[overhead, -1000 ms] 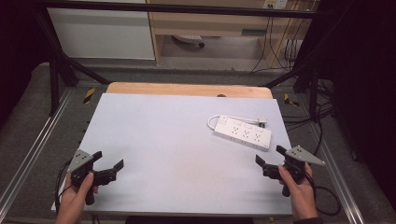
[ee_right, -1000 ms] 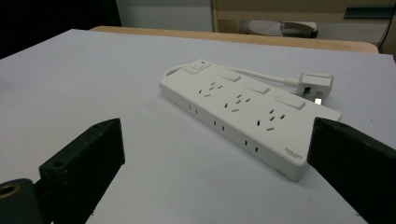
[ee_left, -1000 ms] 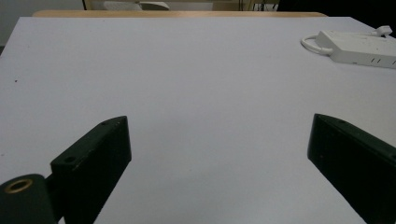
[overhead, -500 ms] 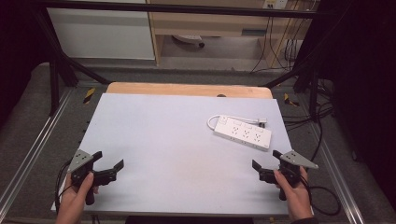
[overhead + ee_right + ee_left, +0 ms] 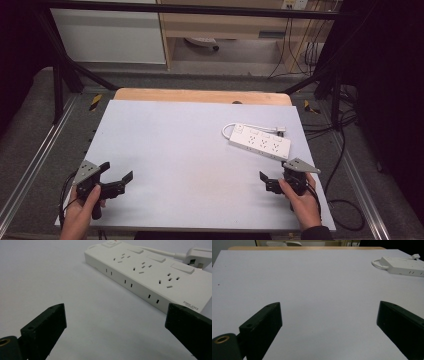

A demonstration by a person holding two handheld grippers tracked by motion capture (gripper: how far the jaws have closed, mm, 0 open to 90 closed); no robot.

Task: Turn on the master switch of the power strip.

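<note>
- The left gripper point(image 5: 114, 176) is held low at the near left corner of the table point(image 5: 165, 135), its matte black jaws spread wide with nothing between them; it lies well apart from anything on the surface.
- In the left gripper view the jaws are seen as blunt, blocky black wedges, and a brass-coloured insert point(image 5: 221, 339) is set in the left one.
- The table is covered by a smooth, pale grey sheet, flat and almost unmarked; a strip of light wood point(image 5: 200, 95) is left bare along its far edge.
- The power strip point(image 5: 260, 144) is laid flat on the right half of the table, toward the far side, untouched. It is a long white block of glossy plastic with rounded corners, rows of socket slots on top and more along its side.
- Its white cable is looped at the left end, and the plug point(image 5: 197, 257) rests just behind the strip.
- The right gripper point(image 5: 274, 176) is held at the near right, near the strip but clear of it, jaws likewise wide apart and empty.
- The work is judged barely begun: nothing is grasped, and the approach and grip are still to be made.
</note>
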